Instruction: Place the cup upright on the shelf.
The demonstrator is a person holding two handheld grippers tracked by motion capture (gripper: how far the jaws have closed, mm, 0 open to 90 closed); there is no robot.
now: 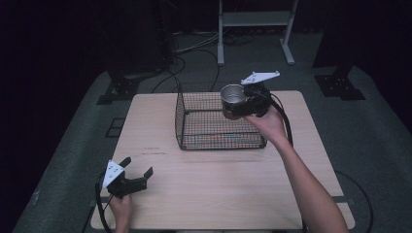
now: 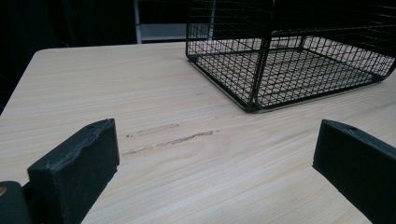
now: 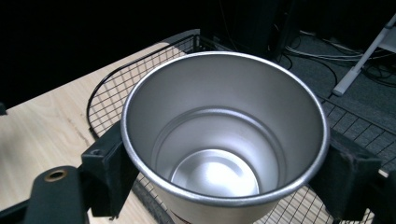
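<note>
Up over the far right corner of the black wire mesh basket (image 1: 214, 127), held aloft: a silver metal cup with a rolled rim (image 1: 232, 100), upright or nearly so, mouth open to the camera. Clamped from both sides by the right hand-held gripper (image 1: 239, 108), black jaws pressed against the cup's wall just under the rim, grey three-cornered plate riding on top. Right hand (image 1: 268, 122) behind it, forearm stretching in from the bottom edge.

Looking into the cup (image 3: 224, 135) from the right gripper view: bare shiny bottom, nothing inside, a stepped ring partway down the wall. A hint of red print on the pale outer wall at the bottom edge, too little to read. Basket wire (image 3: 121, 88) below and behind the cup.

Down in the basket: mesh floor on the light wooden counter (image 1: 218, 184), nothing in it as far as can be made out in the high view. From the left gripper view, the basket (image 2: 285, 60) likewise bare inside, wood grain showing through the mesh.

Over at the near left corner of the counter: left hand-held gripper (image 1: 137, 174), jaws spread wide, holding nothing, well apart from the basket. Left hand (image 1: 120, 206) at the counter's front edge. Between those jaws in the left gripper view, plain counter (image 2: 140, 88) with a few faint scuff marks in the wood.
</note>
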